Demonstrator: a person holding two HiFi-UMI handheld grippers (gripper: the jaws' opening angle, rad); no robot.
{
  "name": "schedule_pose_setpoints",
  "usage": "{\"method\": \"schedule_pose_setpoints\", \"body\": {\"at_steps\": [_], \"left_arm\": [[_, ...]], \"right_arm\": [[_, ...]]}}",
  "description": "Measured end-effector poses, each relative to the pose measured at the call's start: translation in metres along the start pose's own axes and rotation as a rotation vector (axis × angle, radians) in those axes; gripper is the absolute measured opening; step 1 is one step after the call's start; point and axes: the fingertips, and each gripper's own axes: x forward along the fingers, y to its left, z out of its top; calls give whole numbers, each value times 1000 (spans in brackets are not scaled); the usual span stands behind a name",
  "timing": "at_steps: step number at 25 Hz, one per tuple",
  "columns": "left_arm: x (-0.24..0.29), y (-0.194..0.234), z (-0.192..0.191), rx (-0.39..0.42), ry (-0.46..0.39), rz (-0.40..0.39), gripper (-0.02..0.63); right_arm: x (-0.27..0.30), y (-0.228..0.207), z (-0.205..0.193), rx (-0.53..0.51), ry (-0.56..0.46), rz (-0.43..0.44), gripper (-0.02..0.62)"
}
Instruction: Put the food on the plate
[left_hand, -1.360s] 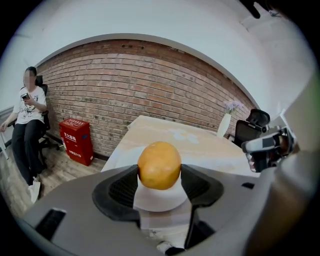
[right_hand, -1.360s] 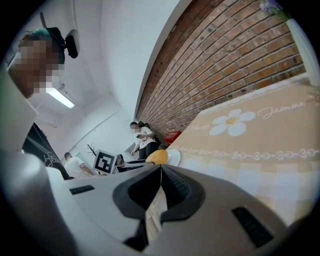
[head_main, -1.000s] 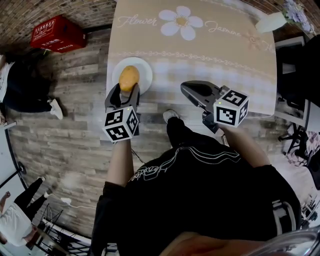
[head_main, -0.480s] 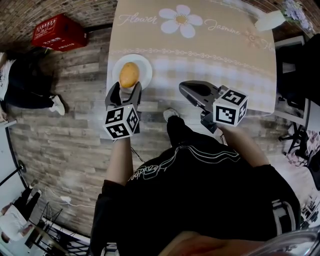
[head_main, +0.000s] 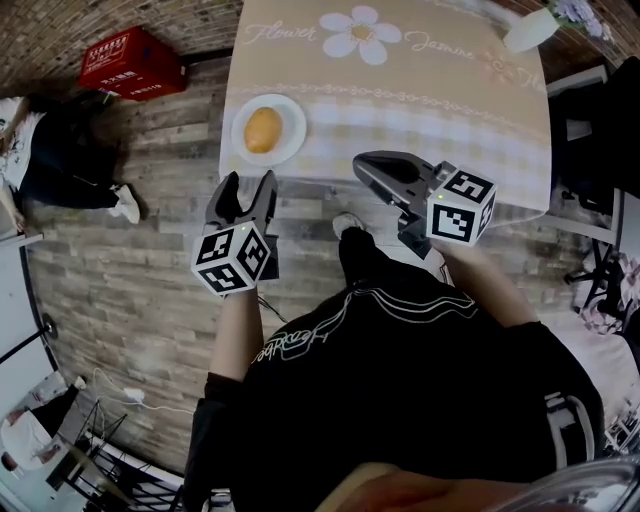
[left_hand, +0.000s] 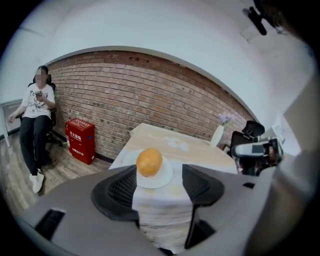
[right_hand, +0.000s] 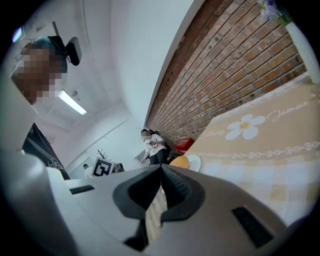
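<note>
The orange-yellow food (head_main: 263, 129) lies on the white plate (head_main: 290, 142) at the near left corner of the table (head_main: 420, 100). My left gripper (head_main: 248, 184) is off the table's near edge, a short way back from the plate, and open. Its jaws have just been opening wide and then closing a touch, and nothing is between them. In the left gripper view the food (left_hand: 149, 161) and plate (left_hand: 162, 179) show ahead between the black fingers (left_hand: 117, 192). My right gripper (head_main: 362, 163) hovers over the table's near edge, shut and empty; its view shows the food (right_hand: 180, 162) far off.
A red crate (head_main: 130, 62) stands on the wooden floor left of the table. A white vase (head_main: 530, 30) is at the far right corner. A black chair (head_main: 600, 110) stands to the right. A seated person (left_hand: 37, 115) is by the brick wall.
The left gripper has let go of the food, which stays on the plate, and has drawn back off the table edge. The right gripper stays shut and has lifted slightly.
</note>
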Motion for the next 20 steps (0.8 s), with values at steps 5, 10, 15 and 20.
{"method": "schedule_pose_setpoints", "body": {"at_steps": [5,10,15,20], "left_arm": [[-46,-41,15,-71,-67,-123,173],[-87,-84,28,-67,-107,-250,112],[-122,-116,41,-44,-153,-314,57],[-148,-131,54,-42,-213,-329,25]], "right_arm": [[-16,30,2,-33,-14,35,-3],[-25,62,5,-90,-32,72,-3],[-37,93,12,-145,-49,101,-3],[-51,116,16,-158,-76,120,-3]]}}
